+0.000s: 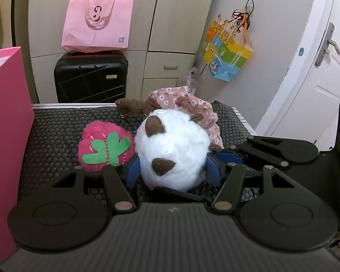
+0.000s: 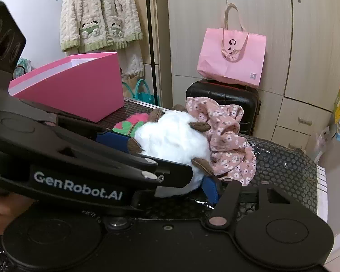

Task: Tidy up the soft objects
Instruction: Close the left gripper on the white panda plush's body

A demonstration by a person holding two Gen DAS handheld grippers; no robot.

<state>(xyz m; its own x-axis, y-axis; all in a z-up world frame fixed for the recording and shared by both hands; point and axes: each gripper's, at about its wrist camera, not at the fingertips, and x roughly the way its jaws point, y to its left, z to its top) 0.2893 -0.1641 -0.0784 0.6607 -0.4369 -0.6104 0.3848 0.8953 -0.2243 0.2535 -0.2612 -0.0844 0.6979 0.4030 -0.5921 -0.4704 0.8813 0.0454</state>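
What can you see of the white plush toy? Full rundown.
The white plush toy is a round, fluffy ball with small brown felt ear- or paw-like tabs. It lies on the dark honeycomb mat, touching the pink strawberry plush on one side and the floral cloth behind. The left claw has blue pads pressed on both its flanks. The right claw has a blue pad at its lower edge; contact there is unclear.

Two close wrist views, tilted down from either side, sharing the white plush (image 1: 172, 149) (image 2: 172, 136).
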